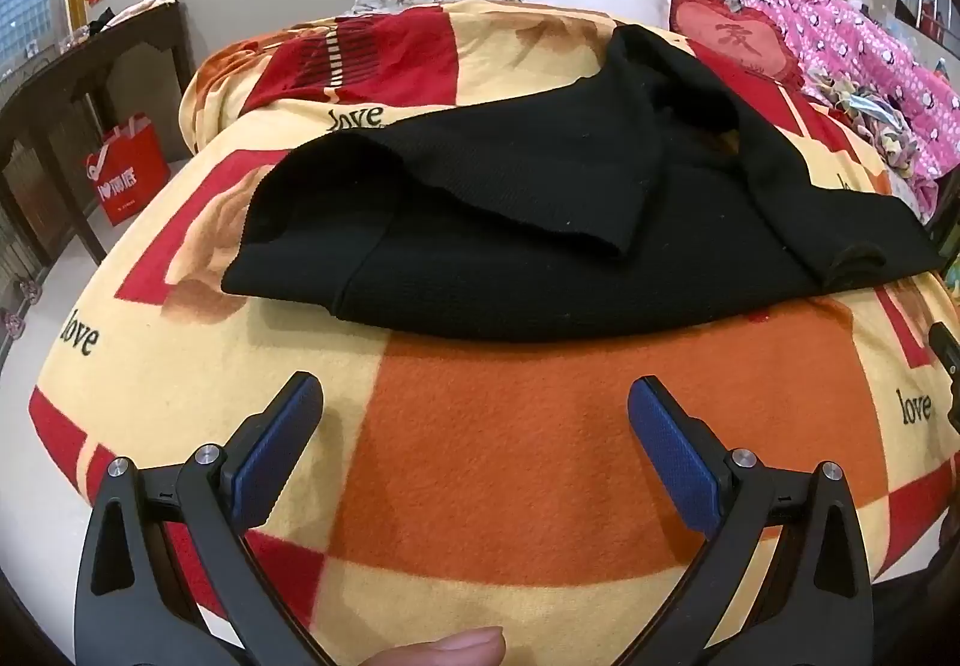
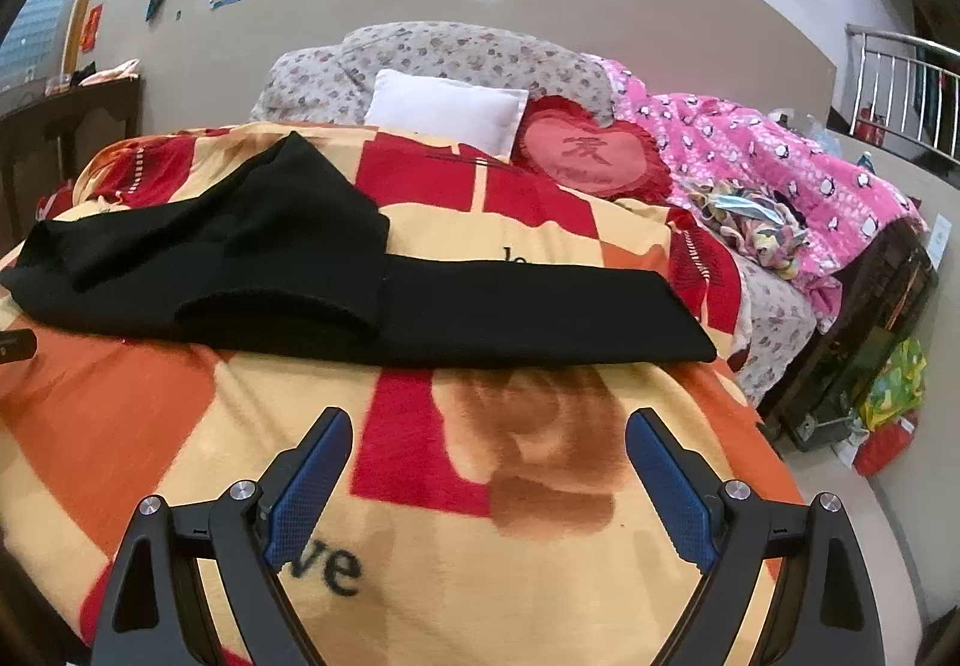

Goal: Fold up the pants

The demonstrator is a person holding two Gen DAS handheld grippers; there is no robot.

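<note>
- The black pants (image 1: 540,222) lay across the middle of a bed, on a red, orange and cream blanket (image 1: 510,426) printed with "love".
- One leg (image 2: 540,306) stretched flat to the right; the other part was folded over at the left.
- The left hand-held gripper (image 1: 474,396) hovered spread wide over the near blanket, gripping nothing.
- The right hand-held gripper (image 2: 489,426) was likewise wide apart and empty, just short of the pants.
- A white pillow (image 2: 447,117) and a red heart cushion (image 2: 591,153) sat at the far end.

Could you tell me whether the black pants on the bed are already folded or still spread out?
Partly folded: on the black pants, one leg lies doubled back over the other, which stretches flat across the blanket.
</note>
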